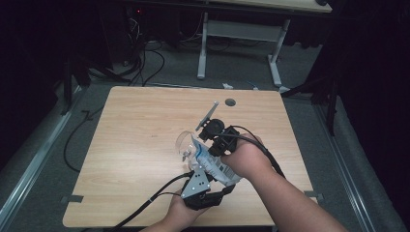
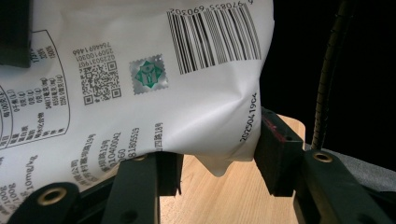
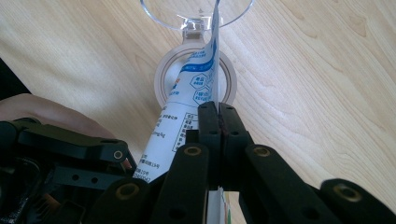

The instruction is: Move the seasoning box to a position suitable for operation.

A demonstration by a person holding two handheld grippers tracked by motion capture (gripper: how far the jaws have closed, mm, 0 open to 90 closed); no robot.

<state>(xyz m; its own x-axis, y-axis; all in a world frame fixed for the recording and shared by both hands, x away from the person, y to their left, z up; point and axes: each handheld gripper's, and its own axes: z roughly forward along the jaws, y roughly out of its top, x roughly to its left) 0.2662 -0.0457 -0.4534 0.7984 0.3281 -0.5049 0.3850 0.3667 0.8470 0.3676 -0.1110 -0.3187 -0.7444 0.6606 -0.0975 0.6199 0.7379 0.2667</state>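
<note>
Both grippers hold white printed pouch [image 2: 154,84] above tabletop [image 1: 135,125], just above clear glass [image 1: 183,143]. Left fingers [image 2: 275,149] pinch pouch's bottom corner; right fingers [image 3: 218,126] pressed together on its edge. Pouring apparently underway; glass contents unclear.

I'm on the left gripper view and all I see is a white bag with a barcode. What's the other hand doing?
Observer: The right hand-held gripper is pinched shut on a thin edge of the same white bag.
Operator: Is there anything near the bag that I might bump?
Observer: Yes, a clear glass is on the wooden table, right at the bag's far end.
Operator: Is there other stuff on the table?
Observer: From the high view, the person's two hands, the bag and the glass sit near the front edge, and the rest of the top is bare wood.
</note>
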